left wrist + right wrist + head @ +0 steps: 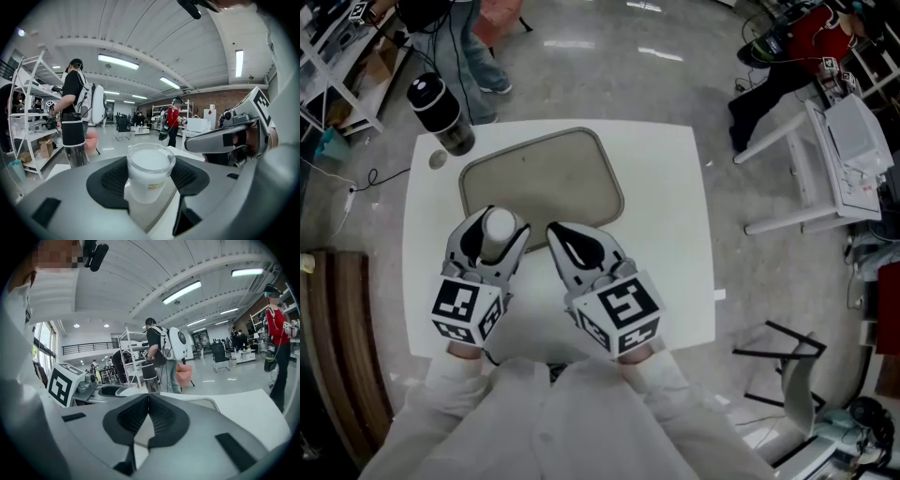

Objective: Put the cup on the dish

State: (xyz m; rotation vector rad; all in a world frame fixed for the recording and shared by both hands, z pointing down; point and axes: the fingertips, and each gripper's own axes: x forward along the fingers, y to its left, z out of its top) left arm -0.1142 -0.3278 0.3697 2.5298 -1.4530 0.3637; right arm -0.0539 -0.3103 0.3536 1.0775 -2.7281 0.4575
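cup (150, 171): gripped but not yet released, so we judge the task part done.

the white surface (675, 178) carries a shallow beige dish (572, 159) across its far half. the left hand-held gripper (501, 232) has its jaws closed against both sides of the cup. the cup is small, clear and upright, and sits at the near left edge of the dish. the right hand-held gripper (557, 232) sits just beside the left one, its jaws pressed together on nothing. a dark flask (441, 111) stands at the far left corner of the surface, near the dish and well apart from both grippers.

remaining, as we read it: bring the cup further in from the rim, settle it on the dish, and open the jaws.

not established:
- we cannot tell whether the cup's base rests on the dish or hangs above it. the jaws cover the base in the head view, and the left gripper view shows only beige beneath it.
- we cannot tell whether the white in the cup is a filling or a lining.
- a small round object (438, 159) beside the flask is too small to identify.
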